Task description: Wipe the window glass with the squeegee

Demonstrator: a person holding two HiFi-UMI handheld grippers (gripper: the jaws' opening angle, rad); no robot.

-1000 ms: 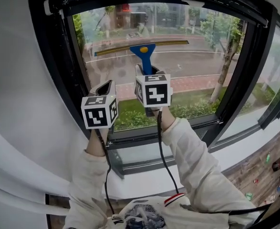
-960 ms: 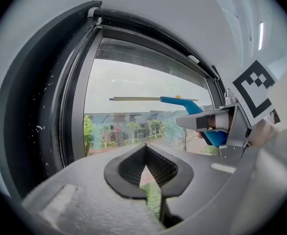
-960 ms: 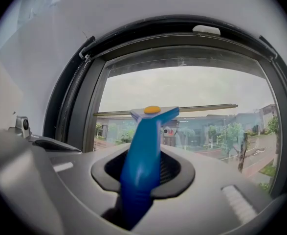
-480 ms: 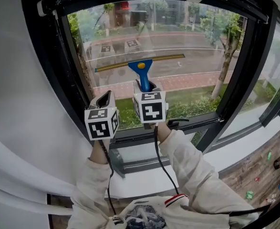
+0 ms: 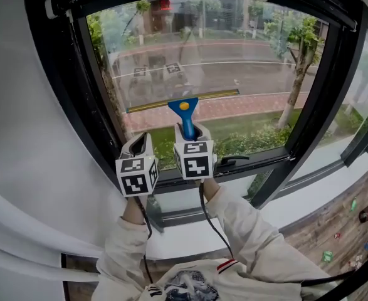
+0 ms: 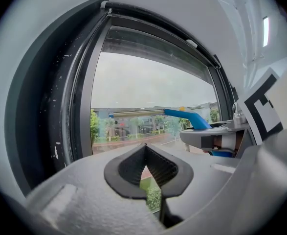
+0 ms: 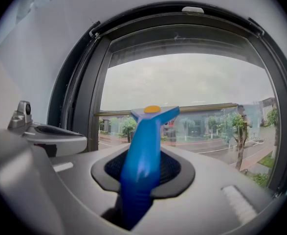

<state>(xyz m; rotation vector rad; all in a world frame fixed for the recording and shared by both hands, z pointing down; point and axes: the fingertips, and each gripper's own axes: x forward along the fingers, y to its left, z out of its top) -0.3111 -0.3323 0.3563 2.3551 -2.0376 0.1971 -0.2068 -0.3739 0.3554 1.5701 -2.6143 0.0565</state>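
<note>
The squeegee [image 5: 184, 110] has a blue handle with a yellow dot and a long thin blade lying across the window glass [image 5: 234, 55] about halfway down the pane. My right gripper [image 5: 193, 132] is shut on the handle, seen close up as the blue squeegee [image 7: 143, 151] rising from between the jaws, its blade flat on the glass [image 7: 197, 82]. My left gripper [image 5: 140, 143] hangs just left of it, shut with nothing in it; the jaws meet in the left gripper view [image 6: 146, 168], where the squeegee [image 6: 182, 115] shows at the right.
A black window frame [image 5: 77, 74] surrounds the pane, with a latch handle [image 5: 231, 162] on the lower rail. White wall lies to the left, a white sill [image 5: 184, 237] below. A second angled window [image 5: 359, 105] stands at the right.
The right gripper has drawn the squeegee down the glass from near the top to mid-pane. The left gripper has dropped along with it, staying shut.
</note>
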